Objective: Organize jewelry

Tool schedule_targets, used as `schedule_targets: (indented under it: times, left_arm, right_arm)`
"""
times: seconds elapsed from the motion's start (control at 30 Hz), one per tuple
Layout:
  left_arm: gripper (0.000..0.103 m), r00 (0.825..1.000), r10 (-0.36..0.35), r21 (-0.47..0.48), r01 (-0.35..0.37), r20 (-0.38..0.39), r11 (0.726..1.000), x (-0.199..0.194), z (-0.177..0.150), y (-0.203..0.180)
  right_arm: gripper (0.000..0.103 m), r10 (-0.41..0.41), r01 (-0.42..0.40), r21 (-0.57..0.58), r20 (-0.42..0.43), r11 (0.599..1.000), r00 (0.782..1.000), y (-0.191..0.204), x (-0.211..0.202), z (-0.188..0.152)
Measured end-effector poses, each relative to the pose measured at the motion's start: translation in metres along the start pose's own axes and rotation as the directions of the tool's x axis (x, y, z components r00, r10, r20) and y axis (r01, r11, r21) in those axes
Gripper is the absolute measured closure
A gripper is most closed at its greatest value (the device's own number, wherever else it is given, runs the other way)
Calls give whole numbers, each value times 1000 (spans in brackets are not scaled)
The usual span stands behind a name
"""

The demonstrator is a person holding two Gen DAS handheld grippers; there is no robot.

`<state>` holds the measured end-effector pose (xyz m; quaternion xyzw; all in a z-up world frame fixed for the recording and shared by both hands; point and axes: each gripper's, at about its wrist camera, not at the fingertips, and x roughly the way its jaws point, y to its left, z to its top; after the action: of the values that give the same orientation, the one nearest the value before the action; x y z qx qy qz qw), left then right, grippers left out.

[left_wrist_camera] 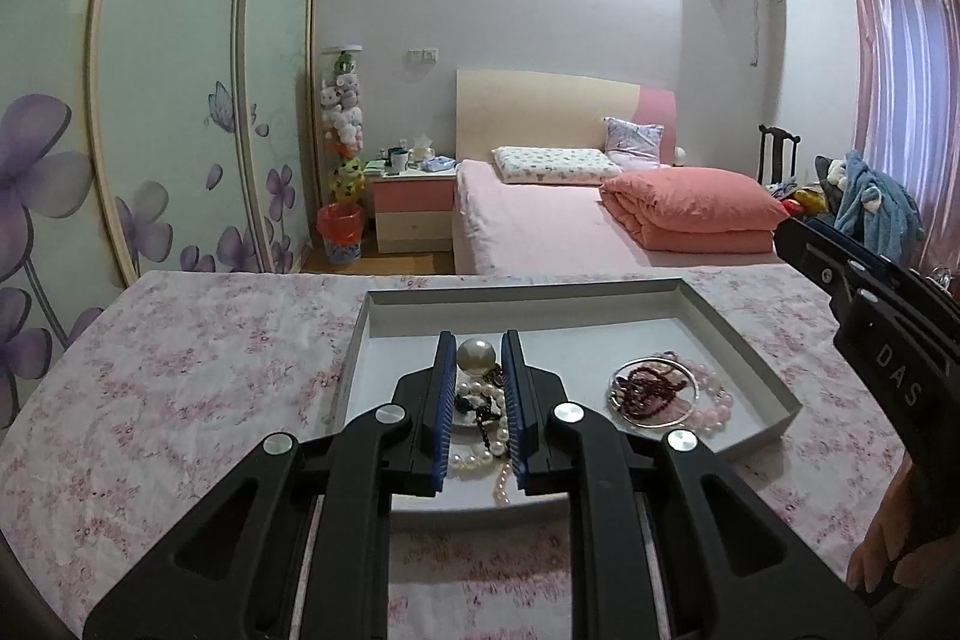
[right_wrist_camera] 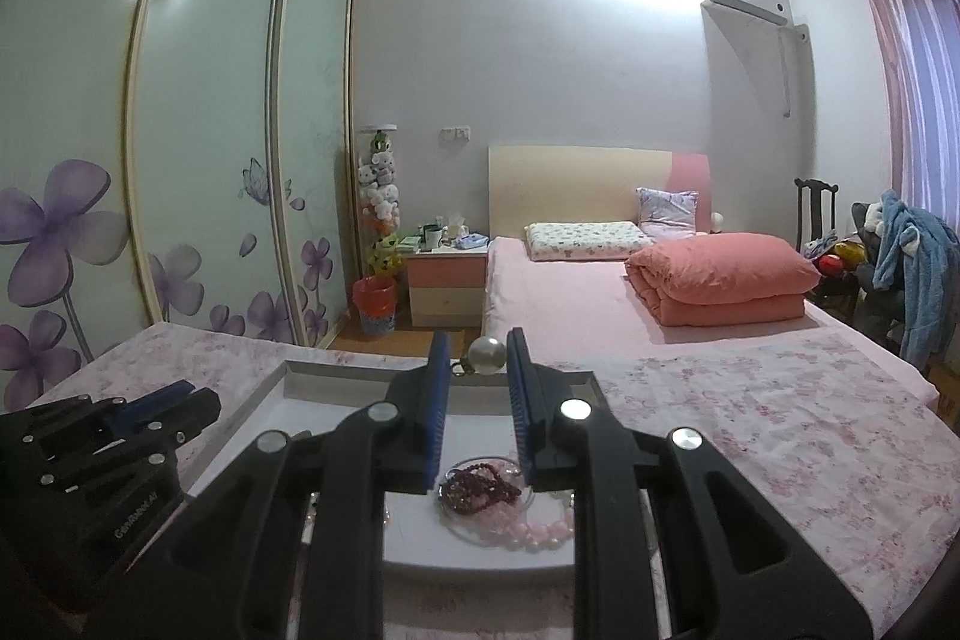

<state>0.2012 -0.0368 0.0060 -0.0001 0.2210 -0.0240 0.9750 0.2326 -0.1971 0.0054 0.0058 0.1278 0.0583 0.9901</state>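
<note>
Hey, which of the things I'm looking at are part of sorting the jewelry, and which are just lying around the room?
For the job: tray, large pearl, white pearl strand, dark red beads, pink bead bracelet.
Just lying about: folded quilt, nightstand, waste bin, blue robe, plush toys.

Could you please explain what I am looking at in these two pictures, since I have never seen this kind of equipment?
There is no robot here. A person holds a two-finger clamp in each hand, and each clamp carries a wide-angle camera that looks along its fingers. One picture looks along the left gripper, the other along the right gripper.

On the floral tablecloth is a shallow grey tray. It holds white pearl strands, dark red beads in a glass dish and a pink bead bracelet.

A large pearl shows between each gripper's fingertips. I cannot tell whether either is gripped.
</note>
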Motion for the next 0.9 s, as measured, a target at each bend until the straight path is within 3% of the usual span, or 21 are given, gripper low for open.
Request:
schedule_targets:
  times: [0.27,0.57,0.67,0.8,0.9]
  left_arm:
    - [87,999,4,12,-4,-32,1000,28,-1,-7]
    - [87,997,-15,7,15,-74,1000,49,-3,-11]
    - [86,997,-24,-10,24,-78,1000,48,-2,-7]
    - [86,998,-32,-60,29,-61,998,34,4,9]
    - [72,999,-27,-98,24,-30,995,16,9,25]
  right_arm:
    - [83,19,-17,18,-113,1000,993,-6,44,-12]
    - [82,80,-65,69,-238,995,968,-10,77,-27]
    - [69,103,-78,113,-241,991,965,-16,76,-27]
    - [69,105,-71,160,-210,984,972,-26,61,-18]
    - [69,103,-71,171,-183,983,978,-31,43,-12]
